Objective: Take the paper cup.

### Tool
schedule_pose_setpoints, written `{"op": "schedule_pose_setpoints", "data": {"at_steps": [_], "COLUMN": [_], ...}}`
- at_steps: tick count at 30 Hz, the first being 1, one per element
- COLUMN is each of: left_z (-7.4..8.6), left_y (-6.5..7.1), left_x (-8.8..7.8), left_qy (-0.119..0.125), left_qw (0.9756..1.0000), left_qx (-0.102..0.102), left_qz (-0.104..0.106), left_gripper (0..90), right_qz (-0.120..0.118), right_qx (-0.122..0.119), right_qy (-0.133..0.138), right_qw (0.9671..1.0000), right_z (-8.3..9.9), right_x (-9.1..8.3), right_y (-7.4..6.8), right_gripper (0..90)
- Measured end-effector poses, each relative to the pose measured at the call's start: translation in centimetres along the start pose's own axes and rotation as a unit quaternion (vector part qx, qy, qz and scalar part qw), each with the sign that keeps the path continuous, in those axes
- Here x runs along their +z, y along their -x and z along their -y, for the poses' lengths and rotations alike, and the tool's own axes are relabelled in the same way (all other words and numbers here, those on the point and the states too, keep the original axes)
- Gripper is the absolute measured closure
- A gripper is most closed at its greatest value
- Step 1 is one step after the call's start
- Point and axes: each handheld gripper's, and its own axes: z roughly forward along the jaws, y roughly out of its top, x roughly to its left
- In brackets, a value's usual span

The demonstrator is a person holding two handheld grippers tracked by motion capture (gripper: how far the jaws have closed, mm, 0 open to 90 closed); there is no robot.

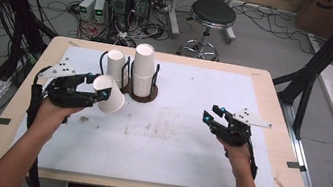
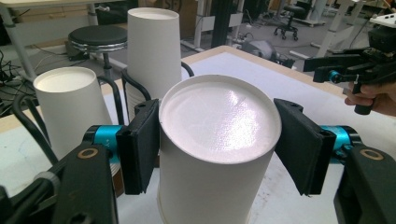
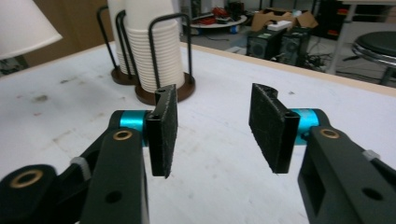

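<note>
The left gripper pinches a white paper cup near the cup holder. The right gripper is spread apart, with nothing between its jaws.

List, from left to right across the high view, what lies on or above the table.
left gripper → held paper cup → cup stack in the holder → bare white mat → right gripper

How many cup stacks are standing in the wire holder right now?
2: a taller stack on the holder's right side and a shorter stack on its left. One separate cup is in the left hand-held gripper.
</note>
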Motion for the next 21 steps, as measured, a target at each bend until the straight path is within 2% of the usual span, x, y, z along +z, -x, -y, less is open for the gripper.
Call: {"op": "schedule_pose_setpoints", "data": {"at_steps": [8, 15, 21], "left_z": [0.2, 0.6, 0.8], "left_y": [0.6, 1.0, 1.5], "left_x": [0.6, 1.1, 1.4], "left_qy": [0.003, 0.001, 0.001], "left_qw": [1.0, 0.9999, 0.9996], "left_qx": [0.0, -0.001, 0.005], "left_qz": [0.008, 0.016, 0.029], "left_gripper": [34.9, 35.0, 35.0], "right_qz": [0.025, 0.052, 0.053], "right_qx": [0.004, 0.016, 0.024], "right_qy": [-0.006, -0.005, 0.002], "right_qw": [0.9997, 0.9985, 0.9983], "right_z": [1.1, 1.9, 2.4], "right_x": [-2.1, -3.1, -4.3], "right_y": [1.3, 1.9, 2.8], "right_gripper": [38.9, 22.2, 21.6]}}
